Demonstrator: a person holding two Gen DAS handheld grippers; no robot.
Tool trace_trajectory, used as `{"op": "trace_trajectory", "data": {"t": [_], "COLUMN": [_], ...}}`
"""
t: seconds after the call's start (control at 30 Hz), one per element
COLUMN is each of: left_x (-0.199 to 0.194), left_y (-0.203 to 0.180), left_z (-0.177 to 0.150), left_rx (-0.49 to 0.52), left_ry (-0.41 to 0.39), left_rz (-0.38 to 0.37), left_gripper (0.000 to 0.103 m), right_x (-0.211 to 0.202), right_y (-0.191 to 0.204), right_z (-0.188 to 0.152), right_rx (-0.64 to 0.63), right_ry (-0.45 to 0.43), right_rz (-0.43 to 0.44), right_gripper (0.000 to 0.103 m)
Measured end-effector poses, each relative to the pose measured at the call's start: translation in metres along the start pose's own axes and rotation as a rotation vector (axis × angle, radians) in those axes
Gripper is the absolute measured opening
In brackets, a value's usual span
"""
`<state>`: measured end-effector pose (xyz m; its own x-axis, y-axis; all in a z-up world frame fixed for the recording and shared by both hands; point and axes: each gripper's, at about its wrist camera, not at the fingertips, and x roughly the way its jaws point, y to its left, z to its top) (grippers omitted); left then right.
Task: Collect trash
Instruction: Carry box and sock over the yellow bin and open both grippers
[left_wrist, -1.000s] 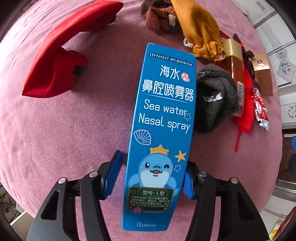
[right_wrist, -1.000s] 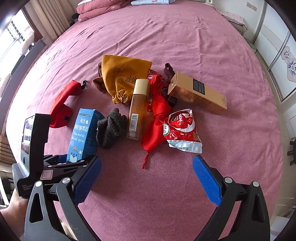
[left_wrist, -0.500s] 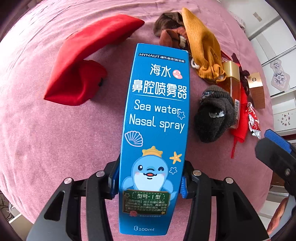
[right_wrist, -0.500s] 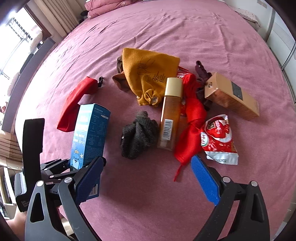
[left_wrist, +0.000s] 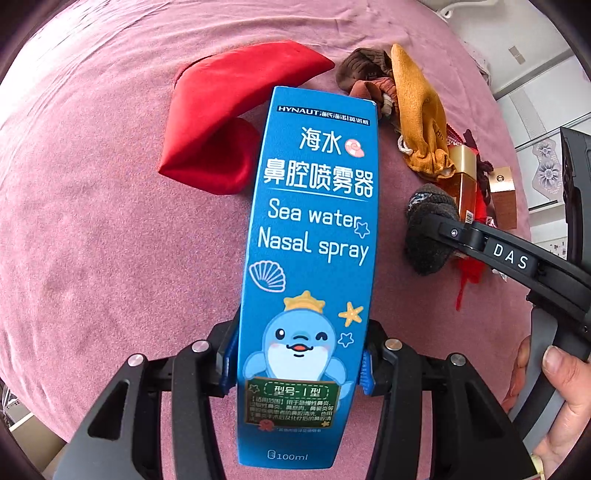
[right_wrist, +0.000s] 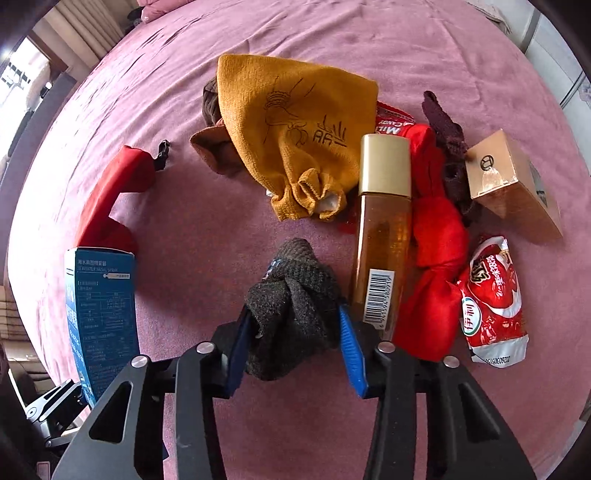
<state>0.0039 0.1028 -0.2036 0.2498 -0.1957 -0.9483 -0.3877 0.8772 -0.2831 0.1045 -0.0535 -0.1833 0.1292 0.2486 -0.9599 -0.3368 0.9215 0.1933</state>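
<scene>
nasal spray box (left_wrist: 310, 258) clamped upright, left hand-held gripper (left_wrist: 295, 363)

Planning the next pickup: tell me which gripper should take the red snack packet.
Neither is free. Right is nearer: the red snack packet lies beside the right gripper, which first must release the dark sock. Left gripper holds the nasal spray box.

The nasal spray box (left_wrist: 310, 258) is bright blue with white letters, a cartoon dolphin with a yellow crown, and a dark green panel. The bed cover (right_wrist: 369, 37) is plain dusty pink, the drawstring pouch (right_wrist: 291, 136) mustard yellow with a dark line drawing. The knitted sock (right_wrist: 291, 314) is charcoal grey, the snack packet (right_wrist: 493, 299) red and white, the bottle (right_wrist: 384, 236) amber with a gold cap.
</scene>
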Motion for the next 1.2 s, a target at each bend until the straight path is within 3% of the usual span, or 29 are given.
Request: {"op": "trace_trajectory", "data": {"t": [0.33, 0.63, 0.77, 0.9, 1.2], "left_x": [-0.049, -0.094, -0.106, -0.112, -0.067], "left_y": [-0.025, -0.122, -0.177, -0.254, -0.426], "left_z": [0.008, 0.007, 0.004, -0.013, -0.054], "left_rx": [0.135, 0.373, 0.445, 0.544, 0.635], "left_ry": [-0.017, -0.05, -0.073, -0.098, -0.035], "left_rz": [-0.073, -0.14, -0.184, -0.211, -0.259], "left_gripper": [0.048, 0.048, 0.048, 0.048, 0.048], "right_x": [-0.073, -0.175, -0.209, -0.248, -0.286], "right_y": [-0.03, -0.089, -0.135, -0.205, -0.383], "right_z": [-0.019, -0.031, -0.042, -0.056, -0.106], "right_rx": [0.042, 0.15, 0.189, 0.233, 0.39], "right_ry": [-0.02, -0.203, -0.292, -0.361, -0.379], "right_rz": [0.138, 0.139, 0.115, 0.08, 0.017], "right_gripper": [0.032, 0.032, 0.032, 0.032, 0.033]}}
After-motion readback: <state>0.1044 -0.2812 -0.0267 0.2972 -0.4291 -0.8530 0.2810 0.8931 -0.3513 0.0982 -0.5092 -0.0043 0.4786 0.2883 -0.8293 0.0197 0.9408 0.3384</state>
